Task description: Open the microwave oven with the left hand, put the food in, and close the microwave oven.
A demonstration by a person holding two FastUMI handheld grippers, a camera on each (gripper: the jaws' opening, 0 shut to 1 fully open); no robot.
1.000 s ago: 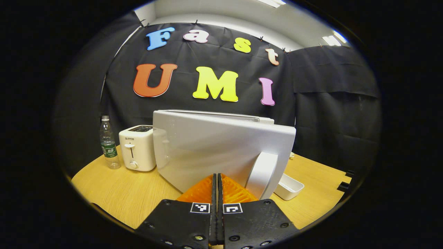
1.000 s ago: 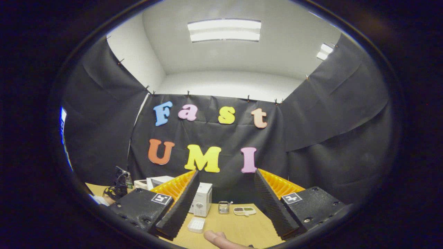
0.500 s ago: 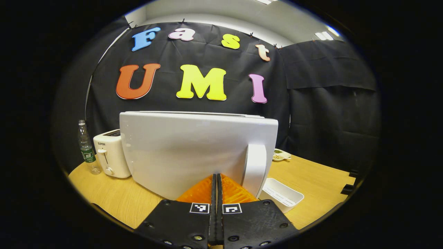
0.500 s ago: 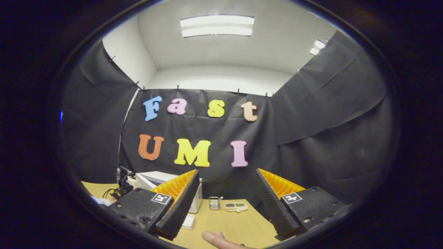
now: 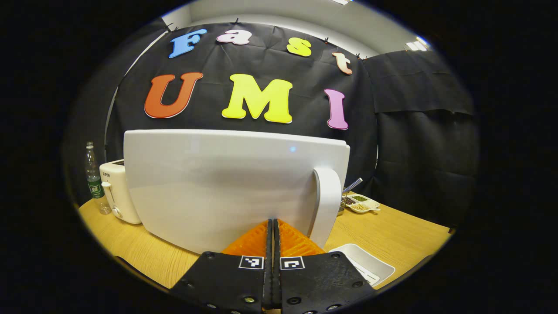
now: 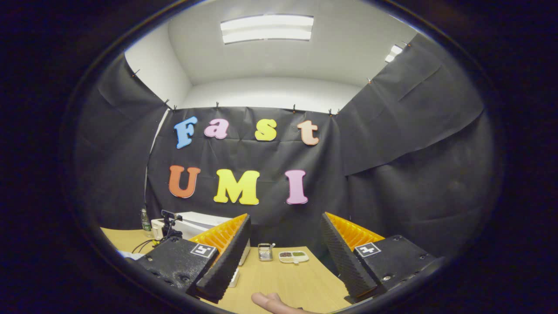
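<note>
Microwave oven [image 5: 226,187] sits on the wooden table [image 5: 392,226], and in the left gripper view we see its white door face-on, spanning most of the middle, with the curved white handle [image 5: 327,205] at the door's right edge. We read the left gripper [image 5: 273,226] as clenched: its two fingers meet along a thin seam with nothing between them, tips right at the lower front of the door, just left of the handle; contact we cannot tell. Left of the oven stands a white toaster [image 5: 114,192], and beside that a clear water bottle [image 5: 93,179]. Right of the handle, farther back, we see a small divided dish [image 5: 362,203] with green and brown contents, and near the bottom right an empty white tray [image 5: 366,266] lying on the table. Food for the task we cannot pick out; the oven's inside is hidden behind the door. In the right gripper view the right gripper [image 6: 283,244] is released, fingers spread wide and holding nothing, raised above the table and aimed at the back wall. Between its fingers we see a small metal container [image 6: 264,251] and the divided dish [image 6: 294,256]. The oven [image 6: 196,220] shows at far left there, with the left gripper's dark camera mount [image 6: 168,222] before it, and a fingertip [image 6: 266,301] pokes in at the bottom edge.
</note>
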